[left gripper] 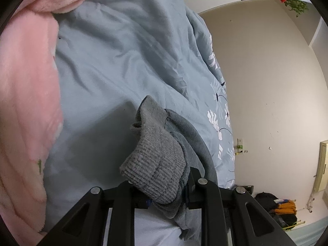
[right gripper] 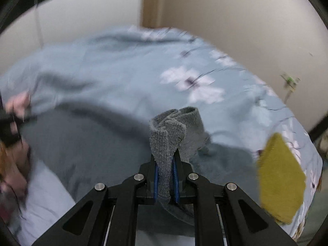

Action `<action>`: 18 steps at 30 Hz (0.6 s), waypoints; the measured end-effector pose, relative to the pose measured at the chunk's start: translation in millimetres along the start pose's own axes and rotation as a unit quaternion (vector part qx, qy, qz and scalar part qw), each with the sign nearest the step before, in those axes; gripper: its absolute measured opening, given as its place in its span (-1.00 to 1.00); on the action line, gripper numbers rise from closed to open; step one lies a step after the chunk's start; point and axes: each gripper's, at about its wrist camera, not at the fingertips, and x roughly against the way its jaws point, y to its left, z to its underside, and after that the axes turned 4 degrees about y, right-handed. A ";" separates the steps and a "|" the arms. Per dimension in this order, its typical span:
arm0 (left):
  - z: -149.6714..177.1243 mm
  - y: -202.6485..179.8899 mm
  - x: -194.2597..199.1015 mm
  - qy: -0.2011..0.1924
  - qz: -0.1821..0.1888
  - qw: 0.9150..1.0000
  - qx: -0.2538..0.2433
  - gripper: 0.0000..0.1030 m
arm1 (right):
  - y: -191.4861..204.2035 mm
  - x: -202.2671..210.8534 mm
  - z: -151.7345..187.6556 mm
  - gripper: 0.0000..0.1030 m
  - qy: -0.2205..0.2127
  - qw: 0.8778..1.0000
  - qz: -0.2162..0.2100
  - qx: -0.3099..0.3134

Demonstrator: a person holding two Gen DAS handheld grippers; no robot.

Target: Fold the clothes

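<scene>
- Two grippers are each holding a bunch of grey knit garment, both over a bed covered by a blue floral duvet.
- Left gripper is clamping a thick wad of ribbed hem or cuff; the fabric is bulging above the jaws and a darker fleecy layer is hanging beside it.
- Right gripper is pinching a narrower strip of the same ribbed knit between its blue pads; the rest is drooping below and behind the jaws.
- Right wrist view is smearing, so fine detail of the bedding there cannot be told.
- Handling, as judged: the knit is looking soft, limp and light, stretching where pulled and sagging wherever unsupported; not slippery, not fragile.
- Best holds are likely the ribbed edges, which are giving the pads thickness to bite; corners or seams should be keeping the panel flat when spread.
- Pink fleece is lying at the left of the bed, apart from the grey piece.
- Mustard-yellow cloth is showing near the bed's right edge.
</scene>
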 end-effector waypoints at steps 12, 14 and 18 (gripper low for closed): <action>-1.7 7.9 -10.9 0.015 0.009 1.000 0.015 -0.50 | 18.4 2.7 18.0 -0.28 0.030 0.995 -0.091 0.032; -0.9 6.4 -11.7 0.013 0.005 1.000 0.012 -0.48 | 10.8 9.6 19.2 -0.16 0.025 0.996 -0.086 0.021; 0.5 6.1 -11.8 0.013 0.005 1.000 0.013 -0.48 | 4.4 5.3 19.6 -0.14 0.039 0.996 -0.075 0.027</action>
